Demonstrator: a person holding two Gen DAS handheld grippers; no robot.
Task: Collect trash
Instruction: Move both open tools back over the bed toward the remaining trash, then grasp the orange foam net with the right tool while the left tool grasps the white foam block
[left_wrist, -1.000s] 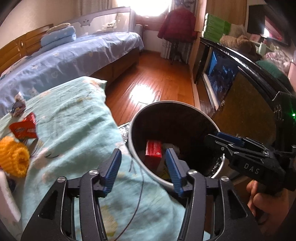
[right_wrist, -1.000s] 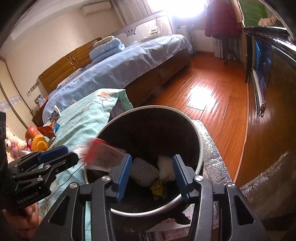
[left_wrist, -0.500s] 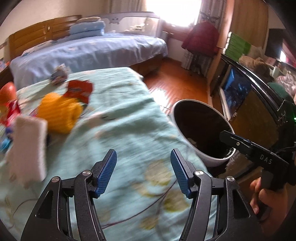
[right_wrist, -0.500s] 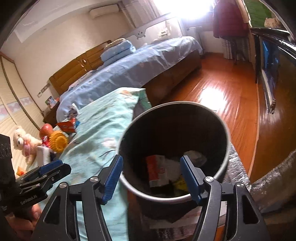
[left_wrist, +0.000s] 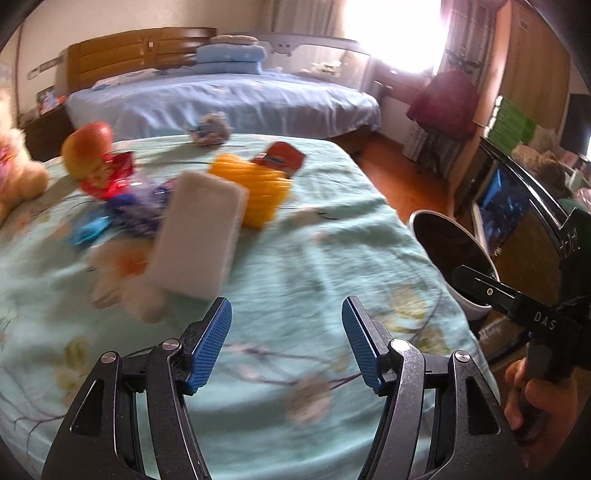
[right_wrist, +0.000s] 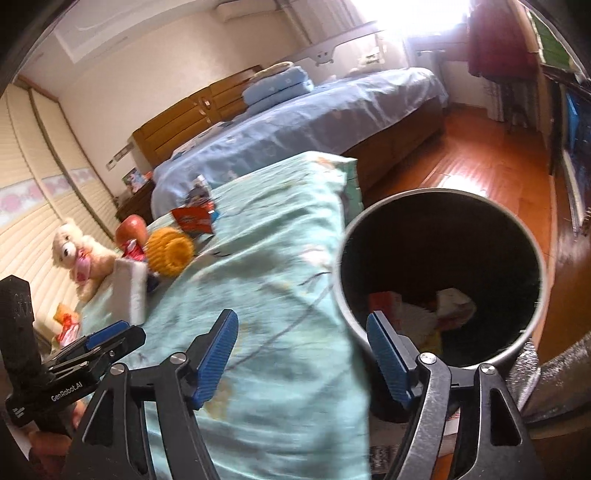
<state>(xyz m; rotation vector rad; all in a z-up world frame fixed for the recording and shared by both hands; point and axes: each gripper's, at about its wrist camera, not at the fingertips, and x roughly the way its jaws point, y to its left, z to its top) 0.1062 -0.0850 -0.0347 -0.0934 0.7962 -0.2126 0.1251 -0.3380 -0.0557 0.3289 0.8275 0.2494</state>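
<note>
Over a mint floral quilt (left_wrist: 303, 258), the left tongs (left_wrist: 286, 332) stand released and empty, blue ribbed pads apart, their jaws having just been opening. Ahead and to their left lies the trash: a white foam block (left_wrist: 199, 236), a ribbed yellow foam sleeve (left_wrist: 258, 192) and crinkled red wrappers (left_wrist: 110, 177). The right tongs (right_wrist: 301, 350), likewise empty and just opening, straddle the rim of the round, dark-lined bin (right_wrist: 532, 332), with crumpled wrappers inside.
</note>
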